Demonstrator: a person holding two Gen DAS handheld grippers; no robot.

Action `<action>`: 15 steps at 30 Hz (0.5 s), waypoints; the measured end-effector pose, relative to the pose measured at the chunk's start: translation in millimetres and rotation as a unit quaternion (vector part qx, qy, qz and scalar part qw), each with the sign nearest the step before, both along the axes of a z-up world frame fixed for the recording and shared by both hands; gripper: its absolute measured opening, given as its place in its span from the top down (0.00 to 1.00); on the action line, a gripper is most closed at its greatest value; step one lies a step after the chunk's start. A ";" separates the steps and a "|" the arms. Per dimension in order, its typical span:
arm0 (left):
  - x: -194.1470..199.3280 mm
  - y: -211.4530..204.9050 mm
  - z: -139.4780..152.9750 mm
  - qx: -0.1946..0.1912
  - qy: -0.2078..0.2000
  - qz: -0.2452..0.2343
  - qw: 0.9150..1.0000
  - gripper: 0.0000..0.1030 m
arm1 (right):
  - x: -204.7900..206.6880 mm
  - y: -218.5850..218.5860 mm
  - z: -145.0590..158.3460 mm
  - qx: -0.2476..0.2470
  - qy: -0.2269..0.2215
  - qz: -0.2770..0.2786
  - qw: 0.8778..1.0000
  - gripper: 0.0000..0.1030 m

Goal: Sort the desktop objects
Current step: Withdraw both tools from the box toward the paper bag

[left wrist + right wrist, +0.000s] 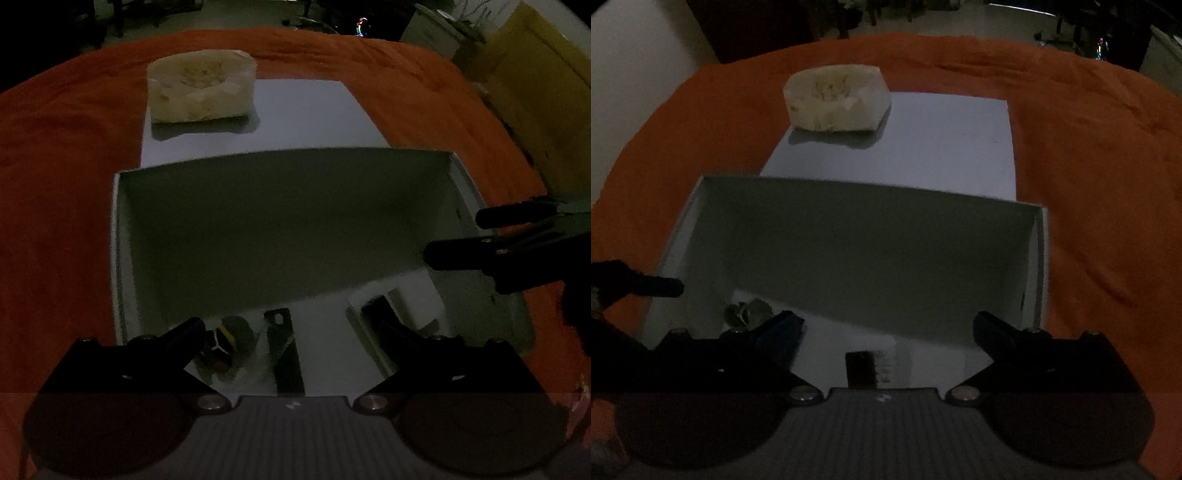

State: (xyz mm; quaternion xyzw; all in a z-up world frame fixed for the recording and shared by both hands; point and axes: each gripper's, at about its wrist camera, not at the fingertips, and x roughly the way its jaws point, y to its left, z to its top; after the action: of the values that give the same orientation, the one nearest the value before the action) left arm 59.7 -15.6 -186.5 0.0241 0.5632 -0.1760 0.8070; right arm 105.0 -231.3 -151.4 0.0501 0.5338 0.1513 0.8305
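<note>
- Both my jaws stand wide with nothing between them: left gripper (pixel 291 328), right gripper (pixel 888 325), poised over the open white box (pixel 118 258).
- On its floor lie a small dark-and-yellow object (pixel 225 338), a flat black strip (pixel 284 350) and a white block (pixel 391 299).
- Beyond, on the white sheet (pixel 314 114), sits a crinkly translucent bag (pixel 201 86); probably light and soft, best pinched at its top edge.

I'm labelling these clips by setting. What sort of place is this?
Probably a dim room in a home, not a workshop. An open white box sits on an orange cloth spread like a bedcover or tablecloth, with chair legs and a pale cabinet on the floor beyond.
</note>
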 end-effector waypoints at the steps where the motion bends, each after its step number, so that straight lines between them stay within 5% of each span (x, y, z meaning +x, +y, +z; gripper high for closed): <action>1: 2.3 1.5 1.4 -0.002 -0.001 0.003 1.000 0.01 | 1.1 -0.9 2.0 0.004 0.000 -0.004 1.000 0.00; 9: 20.0 11.5 24.2 -0.016 -0.032 0.020 0.999 0.01 | 11.9 -4.5 -2.4 0.026 0.030 -0.027 0.999 0.00; 15: 33.4 14.1 42.3 -0.005 -0.076 0.009 0.997 0.01 | 15.8 -8.2 8.9 0.061 0.005 -0.014 0.998 0.00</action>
State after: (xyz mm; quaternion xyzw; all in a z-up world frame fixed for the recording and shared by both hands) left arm 93.1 -1.6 -144.2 0.0281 0.4995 -0.1689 0.8492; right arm 120.8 -239.5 -142.5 0.1090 0.5266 0.1714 0.8255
